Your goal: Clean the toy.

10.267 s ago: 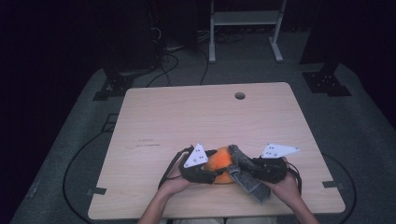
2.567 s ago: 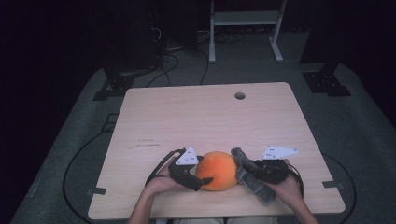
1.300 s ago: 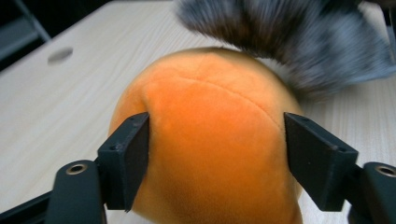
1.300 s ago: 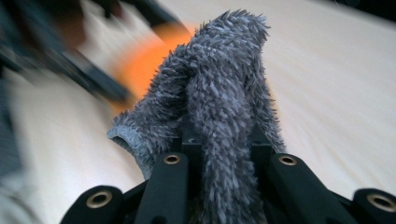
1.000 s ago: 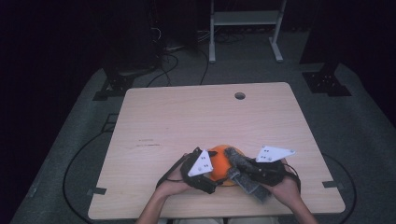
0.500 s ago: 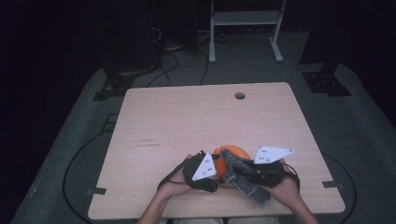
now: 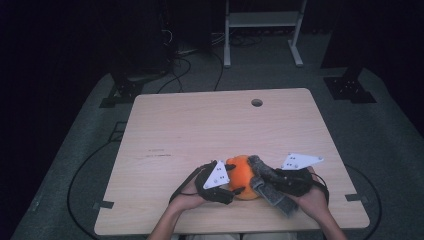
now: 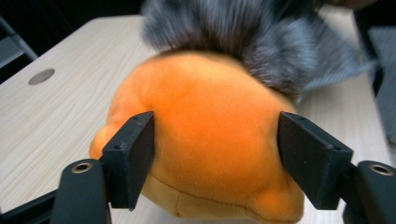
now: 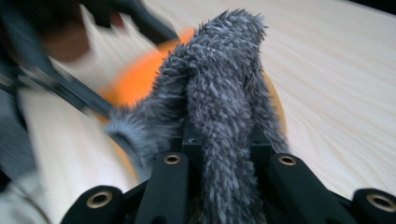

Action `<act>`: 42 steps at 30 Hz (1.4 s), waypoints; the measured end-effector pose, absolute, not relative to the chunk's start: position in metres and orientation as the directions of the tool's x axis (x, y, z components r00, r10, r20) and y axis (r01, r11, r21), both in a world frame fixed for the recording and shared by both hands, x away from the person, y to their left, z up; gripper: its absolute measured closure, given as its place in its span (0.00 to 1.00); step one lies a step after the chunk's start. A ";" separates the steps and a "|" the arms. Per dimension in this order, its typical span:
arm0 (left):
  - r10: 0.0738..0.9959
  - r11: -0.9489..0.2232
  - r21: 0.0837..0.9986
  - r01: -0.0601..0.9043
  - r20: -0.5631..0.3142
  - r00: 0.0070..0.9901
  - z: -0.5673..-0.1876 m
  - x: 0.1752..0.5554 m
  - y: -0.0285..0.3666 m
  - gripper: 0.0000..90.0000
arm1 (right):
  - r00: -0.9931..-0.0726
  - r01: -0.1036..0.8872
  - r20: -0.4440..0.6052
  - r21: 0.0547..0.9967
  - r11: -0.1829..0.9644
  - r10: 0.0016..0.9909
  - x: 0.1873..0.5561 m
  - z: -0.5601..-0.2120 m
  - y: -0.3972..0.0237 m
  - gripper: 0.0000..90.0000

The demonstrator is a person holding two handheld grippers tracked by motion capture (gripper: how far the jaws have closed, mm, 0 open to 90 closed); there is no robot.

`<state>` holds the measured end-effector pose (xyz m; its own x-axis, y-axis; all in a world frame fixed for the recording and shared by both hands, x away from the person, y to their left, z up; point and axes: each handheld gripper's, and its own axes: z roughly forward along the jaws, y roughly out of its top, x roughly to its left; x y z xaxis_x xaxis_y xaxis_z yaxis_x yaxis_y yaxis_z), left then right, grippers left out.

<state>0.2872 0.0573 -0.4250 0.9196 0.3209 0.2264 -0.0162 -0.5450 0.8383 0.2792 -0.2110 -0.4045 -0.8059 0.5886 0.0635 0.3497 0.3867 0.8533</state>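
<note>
Two tools meet over one round orange plush toy (image 7: 242, 176), which sits on the pale wooden bench (image 7: 200, 130) close to its near edge, a little right of the middle.

From the high view I see my left tongs (image 7: 235, 186) reaching in from the left and my right tongs (image 7: 257, 181) from the right, with both hands low in the frame. That view hides how the jaws sit on the toy.

The left gripper view settles it for the left side: the two black jaws stand about half apart, one on each flank of the orange body, and they have just been closing onto it. Both pads appear to press the plush, so I count it as held. A lighter tan seam runs along the underside of the toy there.

The right gripper view gives what neither of the others does: the jaws are drawn nearly together on a shaggy grey strip of fur (image 9: 219, 116), which rises straight up between them and drapes over the orange body behind. In the high view that grey piece (image 7: 272, 190) also trails down toward the near edge.

Room is tight toward me, since the toy lies just inside the near rim. Far more bench lies open beyond it, up to the small round hole (image 7: 257, 102) near the far edge, and to both sides.
</note>
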 end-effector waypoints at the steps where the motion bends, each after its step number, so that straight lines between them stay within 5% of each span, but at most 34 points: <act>1: 0.303 -0.576 0.817 -0.033 0.251 0.919 -0.426 0.285 0.060 0.33 | -0.843 0.323 0.108 0.885 0.336 0.527 0.276 -0.398 -0.207 0.83; 3: 0.280 -0.596 0.801 -0.050 0.266 0.922 -0.425 0.284 0.062 0.33 | -0.847 0.292 0.031 0.861 0.416 0.531 0.273 -0.396 -0.196 0.83; 7: 0.335 -0.525 0.851 0.015 0.191 0.922 -0.420 0.290 0.066 0.22 | -0.848 0.313 0.055 0.854 0.415 0.527 0.276 -0.408 -0.191 0.83; 13: 0.334 -0.597 0.801 0.052 0.189 0.923 -0.427 0.296 0.075 0.28 | -0.834 0.324 0.044 0.846 0.422 0.551 0.278 -0.416 -0.199 0.83; 17: 0.341 -0.571 0.818 0.075 0.154 0.927 -0.428 0.298 0.081 0.23 | -0.800 0.385 0.086 0.832 0.399 0.593 0.284 -0.426 -0.210 0.83; 21: 0.363 -0.495 0.867 0.060 0.143 0.921 -0.411 0.294 0.073 0.22 | -0.814 0.341 0.042 0.842 0.418 0.580 0.276 -0.419 -0.199 0.83; 26: 0.362 -0.563 0.824 0.065 0.176 0.915 -0.424 0.296 0.073 0.25 | -0.830 0.315 0.017 0.839 0.443 0.558 0.275 -0.421 -0.193 0.83; 32: 0.381 -0.569 0.813 0.123 0.128 0.916 -0.429 0.303 0.084 0.27 | -0.772 0.423 0.066 0.795 0.434 0.632 0.288 -0.436 -0.212 0.83; 37: 0.373 -0.581 0.807 0.107 0.147 0.916 -0.431 0.301 0.083 0.27 | -0.818 0.355 0.081 0.850 0.388 0.570 0.282 -0.420 -0.198 0.83; 42: 0.366 -0.578 0.809 0.110 0.136 0.921 -0.432 0.302 0.086 0.27 | -0.815 0.388 0.093 0.821 0.419 0.572 0.287 -0.436 -0.202 0.83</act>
